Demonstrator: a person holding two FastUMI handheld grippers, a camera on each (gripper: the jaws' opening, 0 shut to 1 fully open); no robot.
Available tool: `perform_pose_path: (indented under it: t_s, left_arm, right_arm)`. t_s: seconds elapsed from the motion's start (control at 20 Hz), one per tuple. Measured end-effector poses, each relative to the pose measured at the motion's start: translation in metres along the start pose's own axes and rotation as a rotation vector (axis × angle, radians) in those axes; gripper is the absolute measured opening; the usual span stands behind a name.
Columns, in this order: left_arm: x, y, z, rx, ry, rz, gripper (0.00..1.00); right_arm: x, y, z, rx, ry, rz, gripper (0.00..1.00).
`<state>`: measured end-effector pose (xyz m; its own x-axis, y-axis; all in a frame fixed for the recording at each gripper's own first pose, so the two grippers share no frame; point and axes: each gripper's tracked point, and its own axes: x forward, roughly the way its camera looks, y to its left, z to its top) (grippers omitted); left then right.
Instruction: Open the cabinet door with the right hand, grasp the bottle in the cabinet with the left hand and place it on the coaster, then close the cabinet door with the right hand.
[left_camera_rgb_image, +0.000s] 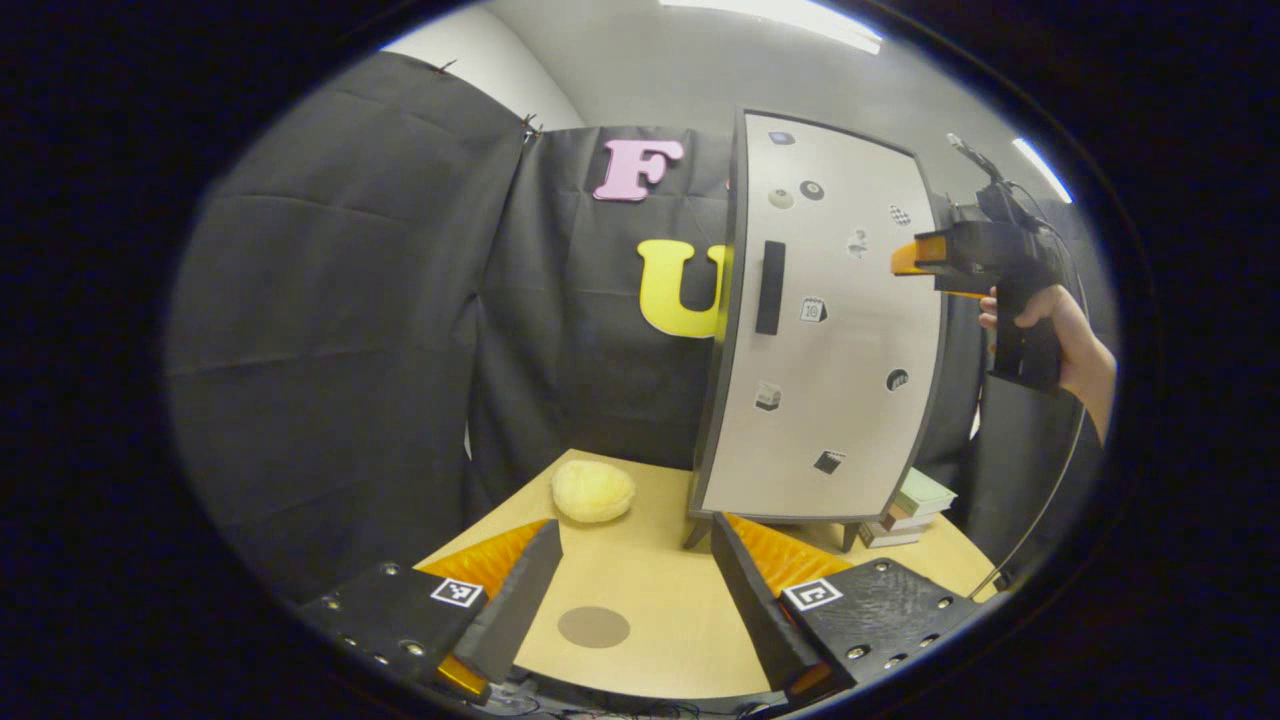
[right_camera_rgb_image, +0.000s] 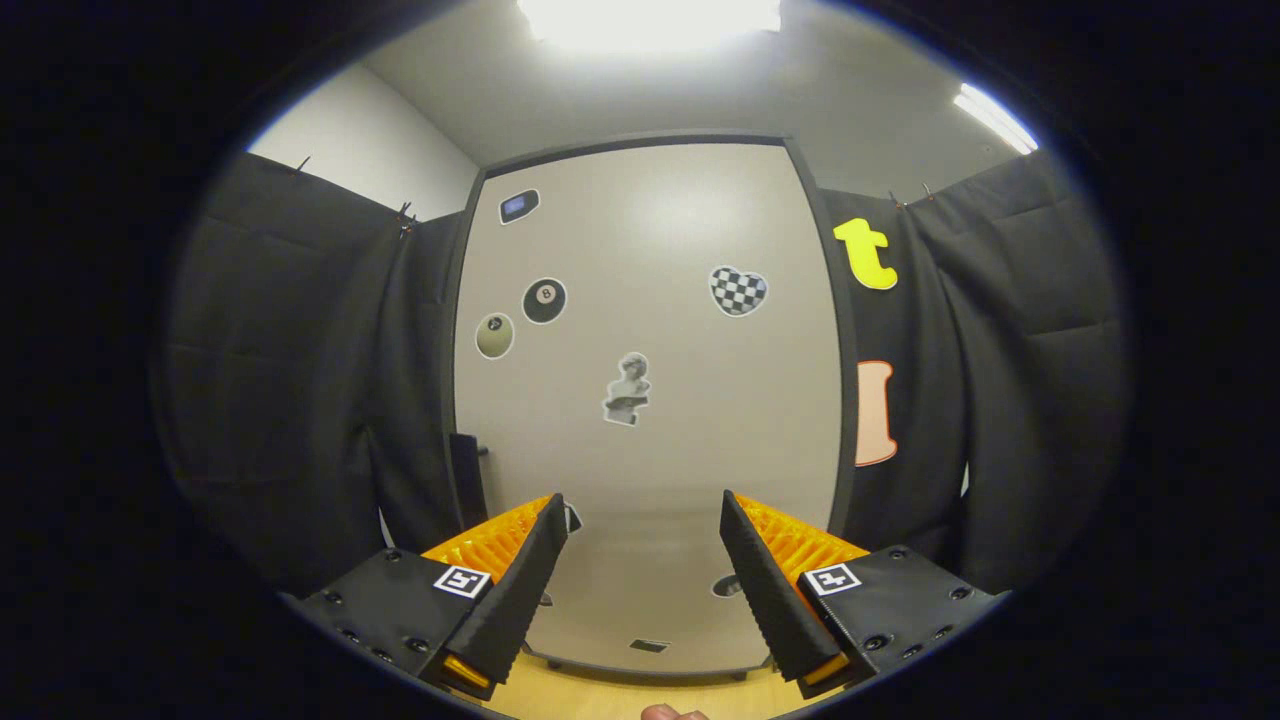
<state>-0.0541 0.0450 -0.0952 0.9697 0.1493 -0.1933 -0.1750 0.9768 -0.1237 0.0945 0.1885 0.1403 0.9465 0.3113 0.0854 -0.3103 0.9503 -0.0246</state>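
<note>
Cabinet door closed; right gripper faces it, fingers spread wide, empty; left gripper, likewise wide and empty, above coaster near surface's front edge.

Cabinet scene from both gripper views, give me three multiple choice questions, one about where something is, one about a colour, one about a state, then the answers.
1. Where is the coaster?
A. On the table between the left claw's fingers, as the left gripper view shows it
B. On top of the cabinet
C. On the stack of books

2. What colour is the handle on the cabinet door?
A. Yellow
B. Black
C. White

3. How is the right claw?
A. Shut on the handle
B. Shut on a bottle
C. Open and holding nothing

Answers:
1. A, the round brown disc lies on bare table in the gap between the left claw's fingers.
2. B, a dark vertical bar stands near the door's left edge.
3. C, its fingers stand wide apart with only the door face beyond them.
</note>
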Motion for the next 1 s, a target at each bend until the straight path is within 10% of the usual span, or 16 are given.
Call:
perform_pose_path:
  t_s: [0.45,1.0]
  left_arm:
    - [0.001,0.055,-0.018,-0.039,0.038,0.115,0.93]
    - [0.009,0.101,-0.029,-0.024,0.073,0.186,0.89]
  right_arm:
    - [0.053,0.094,-0.012,0.048,0.033,0.099,0.98]
    - [0.111,0.132,-0.058,0.010,0.129,0.051,0.98]
